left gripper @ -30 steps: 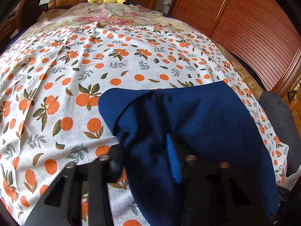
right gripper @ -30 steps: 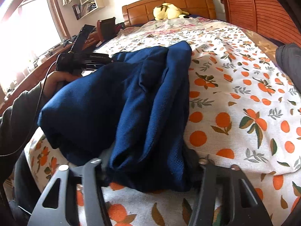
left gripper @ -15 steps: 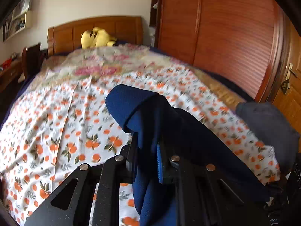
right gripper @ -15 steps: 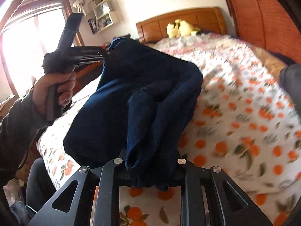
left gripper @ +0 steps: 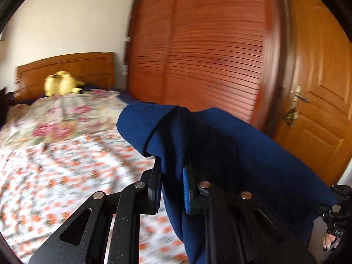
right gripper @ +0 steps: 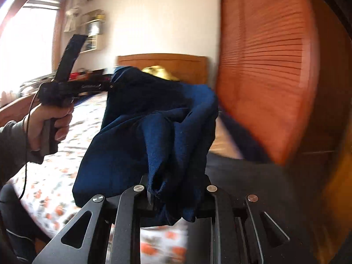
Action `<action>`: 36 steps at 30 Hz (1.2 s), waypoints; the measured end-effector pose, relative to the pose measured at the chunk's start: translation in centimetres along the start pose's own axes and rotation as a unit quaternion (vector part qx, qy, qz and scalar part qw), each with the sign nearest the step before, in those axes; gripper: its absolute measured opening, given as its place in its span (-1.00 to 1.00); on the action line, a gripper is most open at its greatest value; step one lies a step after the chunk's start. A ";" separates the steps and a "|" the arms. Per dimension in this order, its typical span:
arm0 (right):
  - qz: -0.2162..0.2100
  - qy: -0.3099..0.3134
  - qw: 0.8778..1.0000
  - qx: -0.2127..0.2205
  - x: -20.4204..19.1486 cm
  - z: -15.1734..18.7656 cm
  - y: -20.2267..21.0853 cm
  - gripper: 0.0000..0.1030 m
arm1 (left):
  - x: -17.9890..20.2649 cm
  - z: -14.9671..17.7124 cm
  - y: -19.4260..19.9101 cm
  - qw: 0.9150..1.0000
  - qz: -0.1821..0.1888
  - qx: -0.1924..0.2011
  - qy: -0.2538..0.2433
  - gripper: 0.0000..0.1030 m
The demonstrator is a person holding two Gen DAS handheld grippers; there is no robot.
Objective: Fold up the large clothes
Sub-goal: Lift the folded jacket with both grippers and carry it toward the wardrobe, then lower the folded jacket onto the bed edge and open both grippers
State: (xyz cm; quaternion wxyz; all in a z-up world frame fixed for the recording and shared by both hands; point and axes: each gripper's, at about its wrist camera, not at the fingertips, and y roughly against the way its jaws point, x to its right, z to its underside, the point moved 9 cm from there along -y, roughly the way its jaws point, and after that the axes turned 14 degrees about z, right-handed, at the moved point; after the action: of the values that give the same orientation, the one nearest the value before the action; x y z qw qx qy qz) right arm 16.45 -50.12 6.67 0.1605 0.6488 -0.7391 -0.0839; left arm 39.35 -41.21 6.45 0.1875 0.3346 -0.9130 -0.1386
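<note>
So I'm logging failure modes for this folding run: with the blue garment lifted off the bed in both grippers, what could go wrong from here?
1. The blue garment hangs bunched and twisted between the left gripper and right gripper; laid down like this, it would likely land creased.
2. Each gripper pinches a thick wad, so layers might slip out mid-swing.
3. The views are blurred by motion near the wardrobe; a wide swing could brush it.

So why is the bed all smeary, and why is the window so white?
Left wrist view: the bedspread smears because the camera is moving, while the blue garment in the left tool looks sharp. Right wrist view: the wardrobe blurs too, and daylight washes out the window.
</note>
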 end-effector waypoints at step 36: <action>0.158 -0.089 0.971 -0.159 15.7 10.1 -5.0 0.14 | 6.7 9.5 1.7 0.992 -0.007 -0.067 -0.104 0.73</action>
State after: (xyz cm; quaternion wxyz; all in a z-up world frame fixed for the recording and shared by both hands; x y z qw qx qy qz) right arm 15.93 -67.11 -2.38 0.2065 0.4801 -0.8206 -0.2312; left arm 29.54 -43.14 0.28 0.1128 0.3112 -0.9141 -0.2343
